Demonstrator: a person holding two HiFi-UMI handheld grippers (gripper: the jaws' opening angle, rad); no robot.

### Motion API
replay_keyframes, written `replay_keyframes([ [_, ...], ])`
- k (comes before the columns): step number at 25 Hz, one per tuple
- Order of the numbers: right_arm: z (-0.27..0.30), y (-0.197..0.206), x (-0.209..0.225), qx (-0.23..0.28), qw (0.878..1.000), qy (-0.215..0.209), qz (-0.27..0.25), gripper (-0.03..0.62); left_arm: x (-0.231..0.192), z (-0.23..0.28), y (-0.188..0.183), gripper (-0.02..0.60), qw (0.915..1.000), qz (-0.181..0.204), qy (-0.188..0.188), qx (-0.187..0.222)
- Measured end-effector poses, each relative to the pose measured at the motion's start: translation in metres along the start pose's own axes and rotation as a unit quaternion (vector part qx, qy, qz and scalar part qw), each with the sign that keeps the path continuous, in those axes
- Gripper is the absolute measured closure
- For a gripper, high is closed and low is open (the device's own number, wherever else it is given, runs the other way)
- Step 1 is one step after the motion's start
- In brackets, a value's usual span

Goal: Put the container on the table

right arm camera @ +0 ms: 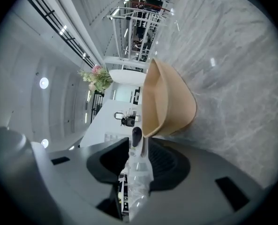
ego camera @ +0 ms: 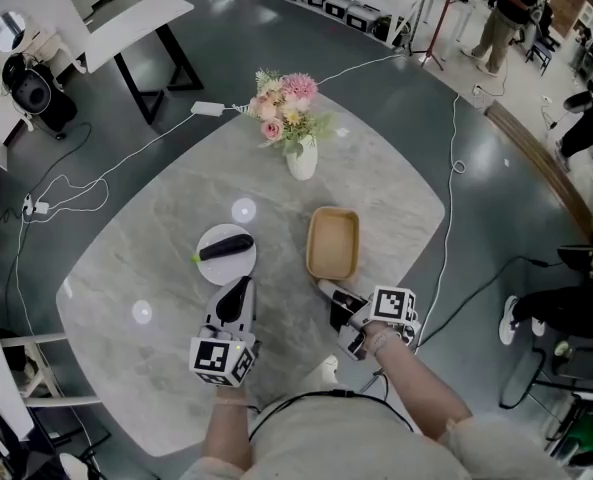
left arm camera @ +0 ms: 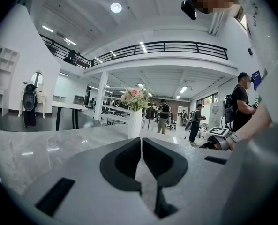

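Note:
The tan, shallow container [ego camera: 333, 243] lies flat on the grey marble table [ego camera: 401, 198], right of centre. My right gripper [ego camera: 328, 290] is at its near end, rolled onto its side. In the right gripper view the container [right arm camera: 169, 102] fills the space just past my right gripper [right arm camera: 138, 139]. A clear crinkled wrapper with a dark tip [right arm camera: 139, 172] stands pinched between the jaws. Whether the container's rim touches the fingertips I cannot tell. My left gripper [ego camera: 241, 286] rests shut and holds nothing by the white plate [ego camera: 208, 268]; in its own view the left gripper [left arm camera: 141, 142] shows both pads meeting.
On the plate lies a dark, long vegetable [ego camera: 226, 247]. A white vase of pink flowers [ego camera: 301, 158] stands at the table's far side, and the vase [left arm camera: 134, 121] shows ahead in the left gripper view. Cables run over the floor, and people stand in the background.

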State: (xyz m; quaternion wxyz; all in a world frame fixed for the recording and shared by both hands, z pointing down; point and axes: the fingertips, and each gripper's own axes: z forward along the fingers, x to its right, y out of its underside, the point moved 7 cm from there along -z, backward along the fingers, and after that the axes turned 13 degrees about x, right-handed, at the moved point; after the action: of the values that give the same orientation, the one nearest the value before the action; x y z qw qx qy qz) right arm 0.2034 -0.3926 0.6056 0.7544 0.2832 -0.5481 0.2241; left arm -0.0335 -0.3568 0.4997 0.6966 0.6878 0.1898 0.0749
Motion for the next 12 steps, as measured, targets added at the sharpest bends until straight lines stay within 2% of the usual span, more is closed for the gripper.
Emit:
replay_keyframes([
  [10,-0.021,-0.005,-0.01,0.01,0.999,-0.015,-0.039,0.555,0.011,-0.004,0.0,0.566,1.0,0.003,0.008,0.0],
  [12,-0.023,-0.004,-0.015,0.012,0.998,-0.035,-0.049,0.569,0.013,-0.005,0.0,0.566,0.9999,0.003,0.01,0.0],
])
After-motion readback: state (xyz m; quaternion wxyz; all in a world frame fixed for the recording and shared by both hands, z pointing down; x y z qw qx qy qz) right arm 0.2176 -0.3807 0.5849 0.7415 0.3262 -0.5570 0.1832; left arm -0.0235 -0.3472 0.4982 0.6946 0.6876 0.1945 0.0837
